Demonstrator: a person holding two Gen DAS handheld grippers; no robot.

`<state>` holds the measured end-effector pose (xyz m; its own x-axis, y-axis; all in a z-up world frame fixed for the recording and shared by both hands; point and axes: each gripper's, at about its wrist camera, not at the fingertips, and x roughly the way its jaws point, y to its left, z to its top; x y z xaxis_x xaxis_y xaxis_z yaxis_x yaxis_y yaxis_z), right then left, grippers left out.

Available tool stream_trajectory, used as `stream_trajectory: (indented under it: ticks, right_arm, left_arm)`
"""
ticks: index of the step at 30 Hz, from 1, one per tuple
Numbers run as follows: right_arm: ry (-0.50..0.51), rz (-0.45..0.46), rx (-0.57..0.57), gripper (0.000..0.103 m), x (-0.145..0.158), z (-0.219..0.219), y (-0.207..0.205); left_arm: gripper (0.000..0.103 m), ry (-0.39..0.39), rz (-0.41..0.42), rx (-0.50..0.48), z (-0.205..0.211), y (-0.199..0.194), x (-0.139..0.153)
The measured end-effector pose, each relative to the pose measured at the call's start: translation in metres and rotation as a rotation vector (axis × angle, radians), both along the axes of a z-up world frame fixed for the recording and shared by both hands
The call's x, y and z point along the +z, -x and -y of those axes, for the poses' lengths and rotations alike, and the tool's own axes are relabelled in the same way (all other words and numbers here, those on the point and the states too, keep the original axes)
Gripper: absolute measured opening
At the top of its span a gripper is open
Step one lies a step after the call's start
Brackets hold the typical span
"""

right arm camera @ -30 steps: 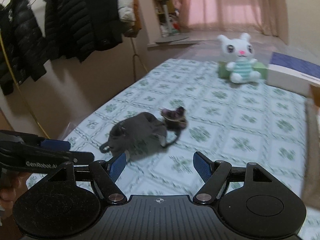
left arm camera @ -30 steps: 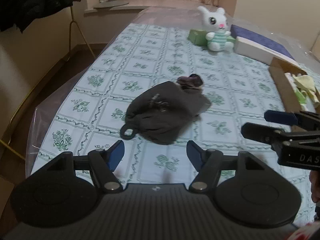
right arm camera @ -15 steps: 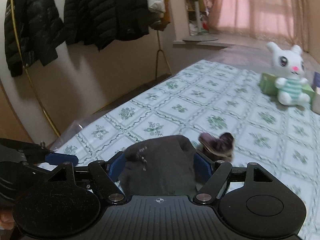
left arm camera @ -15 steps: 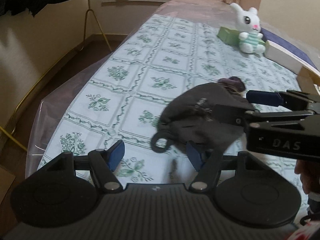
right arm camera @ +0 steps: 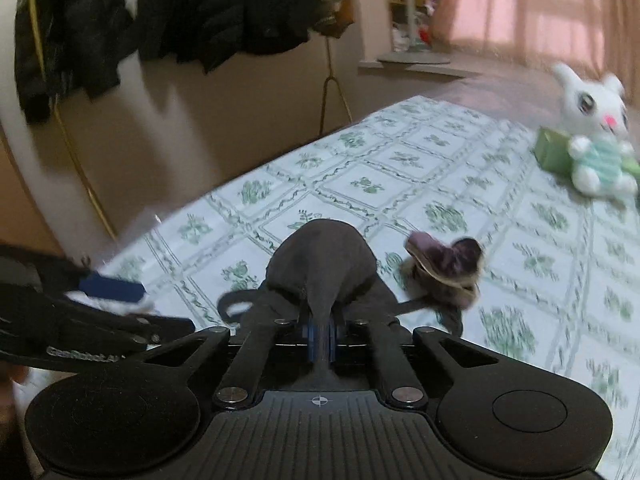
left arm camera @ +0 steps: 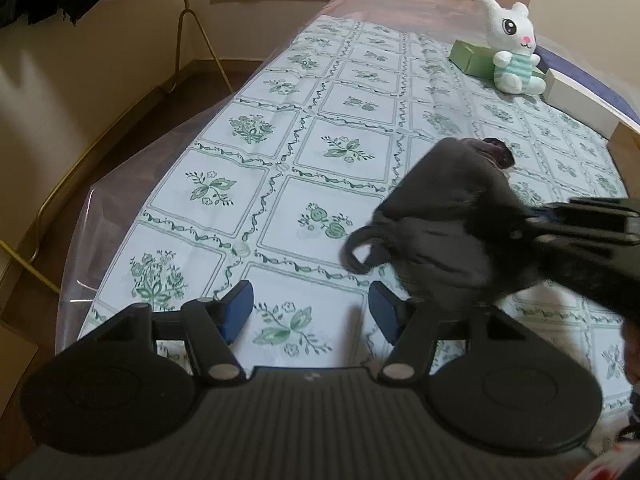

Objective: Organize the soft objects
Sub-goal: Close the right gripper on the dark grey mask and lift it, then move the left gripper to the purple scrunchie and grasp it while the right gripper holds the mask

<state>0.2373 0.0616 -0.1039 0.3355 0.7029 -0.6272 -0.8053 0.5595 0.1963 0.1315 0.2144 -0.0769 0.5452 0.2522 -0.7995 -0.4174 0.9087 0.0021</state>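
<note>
Two hand-held grippers are working over the tabletop, which is carrying a green floral cloth under a clear plastic sheet. At the left, the left hand-held gripper is hovering with its blue pads spread apart and nothing between them. Just to its right, the dark grey fabric item is lying bunched near the front edge, a thin loop trailing from its left side. The right hand-held gripper is pinching a raised fold of that fabric, pads closed together on it. The item appears to be a light, limp garment or pouch; motion blur is preventing a firmer identification. Being soft, it is likely to sag and drape from a single hold, so a second hold on the loop or the opposite edge is advisable. Beside it, a small purple piece is resting, apparently touching it. Farther right, a white plush rabbit is sitting against a green box.
</note>
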Motion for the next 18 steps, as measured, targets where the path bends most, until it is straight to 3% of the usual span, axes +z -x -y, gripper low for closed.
stream_trajectory:
  ticks: [4, 7, 10, 13, 16, 18]
  right_arm:
    - [-0.151, -0.127, -0.037, 0.006, 0.014, 0.045, -0.001]
    - [-0.334, -0.333, -0.103, 0.006, 0.016, 0.096, -0.008]
    - [-0.444, -0.537, -0.228, 0.006, 0.003, 0.149, -0.013]
    - [-0.375, -0.594, -0.387, 0.006, -0.011, 0.193, -0.011]
    - [-0.202, -0.494, -0.512, 0.006, -0.013, 0.221, -0.004]
    - [-0.067, -0.351, -0.544, 0.006, -0.008, 0.225, 0.002]
  left_arm:
    - [0.061, -0.003, 0.009, -0.013, 0.01, 0.008, 0.008]
    - [0.06, 0.0, 0.017, -0.033, 0.02, 0.011, 0.013]
    - [0.06, 0.004, 0.02, -0.064, 0.034, 0.01, 0.017]
    - [0.06, 0.004, 0.02, -0.108, 0.051, 0.006, 0.018]
    - [0.06, 0.007, 0.022, -0.156, 0.069, -0.001, 0.019]
    - [0.06, 0.006, 0.021, -0.188, 0.081, -0.006, 0.019]
